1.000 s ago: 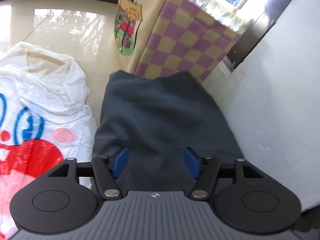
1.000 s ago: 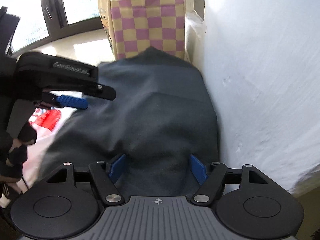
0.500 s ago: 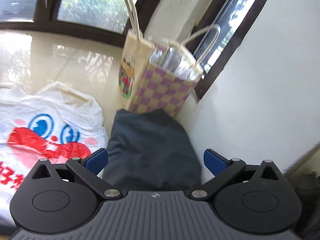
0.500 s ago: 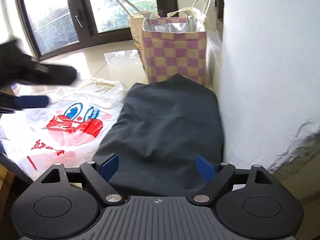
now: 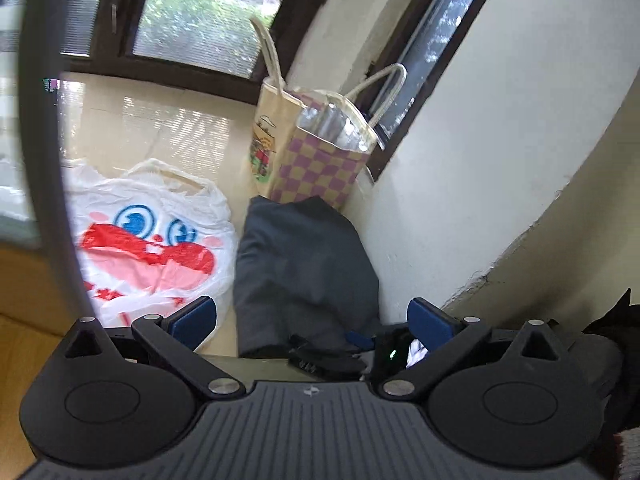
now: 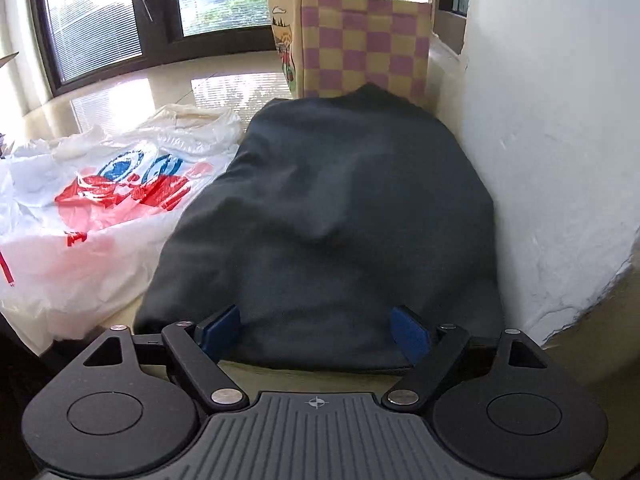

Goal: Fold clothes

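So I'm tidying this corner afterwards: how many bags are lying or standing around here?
2. A checkered tote bag stands at the back by the wall, behind the folded dark garment; a white plastic bag lies flat to the garment's left. Others may be out of frame.

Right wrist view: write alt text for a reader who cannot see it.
A folded dark grey garment lies on a pale surface against a white wall; the right gripper hovers at its near edge, its jaws closing with nothing pinched. A printed plastic bag lies to its left and a checked tote bag stands behind.
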The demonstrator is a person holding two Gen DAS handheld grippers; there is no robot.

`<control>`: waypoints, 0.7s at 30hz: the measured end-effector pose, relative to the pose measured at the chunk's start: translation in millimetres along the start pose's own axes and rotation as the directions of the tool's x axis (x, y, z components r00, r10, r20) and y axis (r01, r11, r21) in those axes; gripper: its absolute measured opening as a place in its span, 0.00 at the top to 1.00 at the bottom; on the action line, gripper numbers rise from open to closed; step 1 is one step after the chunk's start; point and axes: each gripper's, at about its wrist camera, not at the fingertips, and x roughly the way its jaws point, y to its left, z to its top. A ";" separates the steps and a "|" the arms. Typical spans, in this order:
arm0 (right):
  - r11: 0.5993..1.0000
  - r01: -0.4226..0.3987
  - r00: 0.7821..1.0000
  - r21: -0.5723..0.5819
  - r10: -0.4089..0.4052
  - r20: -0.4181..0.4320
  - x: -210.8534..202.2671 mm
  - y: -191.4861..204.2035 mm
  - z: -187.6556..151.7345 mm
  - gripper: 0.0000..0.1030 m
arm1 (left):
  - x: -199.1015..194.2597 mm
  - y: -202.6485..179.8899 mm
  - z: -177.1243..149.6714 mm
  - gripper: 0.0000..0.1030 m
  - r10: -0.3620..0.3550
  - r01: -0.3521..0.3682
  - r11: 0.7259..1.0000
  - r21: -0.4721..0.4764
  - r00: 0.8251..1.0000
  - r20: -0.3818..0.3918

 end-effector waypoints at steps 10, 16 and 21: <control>1.000 -0.019 1.000 0.018 0.018 0.019 32.5 18.3 42.0 0.24 | -45.7 17.1 -8.5 0.01 0.087 -0.083 0.995 -0.054 0.993 0.077; 0.999 -0.025 1.000 -0.026 0.025 -0.001 39.2 29.4 31.6 0.24 | -58.3 21.7 -9.6 0.01 0.144 -0.135 0.987 -0.085 0.984 0.109; 0.998 -0.054 0.998 0.015 0.054 0.021 -1.0 31.4 33.4 0.24 | -68.5 17.1 -9.5 0.01 0.163 -0.152 0.985 -0.081 0.974 0.156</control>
